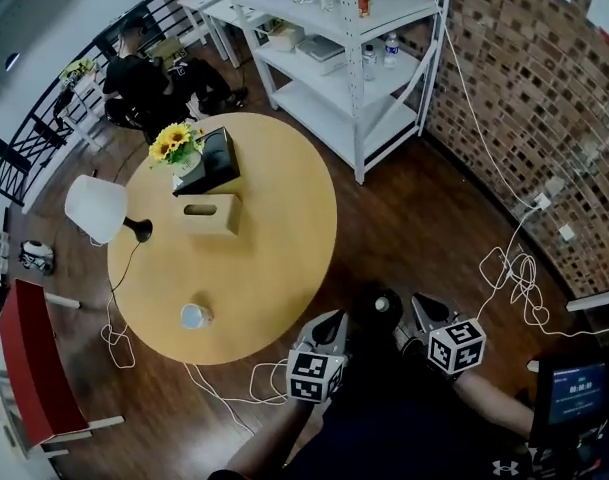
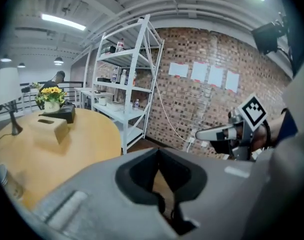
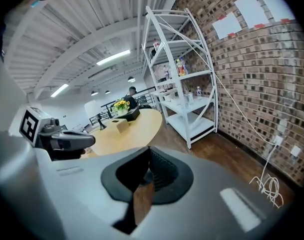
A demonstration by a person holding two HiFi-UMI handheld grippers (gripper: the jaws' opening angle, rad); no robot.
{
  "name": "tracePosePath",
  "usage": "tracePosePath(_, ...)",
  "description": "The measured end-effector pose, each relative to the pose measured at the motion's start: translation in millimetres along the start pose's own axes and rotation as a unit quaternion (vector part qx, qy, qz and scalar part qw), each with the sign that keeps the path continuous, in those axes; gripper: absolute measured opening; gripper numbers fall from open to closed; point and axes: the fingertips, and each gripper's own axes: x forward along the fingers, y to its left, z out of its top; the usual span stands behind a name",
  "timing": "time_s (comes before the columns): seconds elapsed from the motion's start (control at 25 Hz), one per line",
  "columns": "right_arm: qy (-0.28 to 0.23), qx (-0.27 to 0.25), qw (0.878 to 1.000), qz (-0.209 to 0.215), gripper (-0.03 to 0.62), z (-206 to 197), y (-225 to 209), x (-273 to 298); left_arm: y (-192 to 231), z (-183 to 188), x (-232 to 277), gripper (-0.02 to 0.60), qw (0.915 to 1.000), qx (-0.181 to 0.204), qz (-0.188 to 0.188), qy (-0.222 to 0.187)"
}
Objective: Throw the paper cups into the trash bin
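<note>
Wooden round table (image 1: 284, 228) carries one paper cup (image 1: 195, 315) near its front edge, well apart from both grippers. Left gripper (image 2: 158, 150): jaws together, empty. Right gripper (image 3: 149, 149): jaws apparently together too, empty, floor visible beyond them. Only the head view shows the cup clearly; each gripper view shows the opposite gripper.

Even, fairly bright indoor light comes from long white fluorescent ceiling strips (image 2: 63, 22). The round pale wooden table (image 1: 274, 258) carries soft shadows; the small white paper cup (image 1: 194, 315) barely casts one. Edges bow heavily (both gripper views have black vignetted corners).
</note>
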Motion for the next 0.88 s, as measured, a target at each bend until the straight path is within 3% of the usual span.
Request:
tracePosePath(0.16, 0.009, -0.001, 1.0, 0.016, 0.009, -14, -5, -22, -21, -6, -13, 0.005, 0.9993, -0.027, 0.025, 0.003)
tracePosePath(0.36, -0.021, -0.009, 0.999, 0.05, 0.01, -28, -10, -65, -65, -17, -41, 0.005, 0.9972, -0.039, 0.059, -0.024)
tracePosePath(0.64, -0.004, 0.009, 0.998, 0.067, 0.009, -122, -49, -180, -195, -71, -59, 0.005, 0.9933, -0.06, 0.088, -0.045)
tracePosePath(0.76, -0.006, 0.037, 0.996, 0.078, 0.009, -154, -56, -222, -254, -89, -72, 0.005, 0.995, -0.057, 0.071, -0.043)
tracePosePath(0.88, 0.004, 0.033, 0.995, 0.092, 0.009, -178, -48, -246, -288, -109, -93, 0.005, 0.9964, -0.042, 0.067, -0.029)
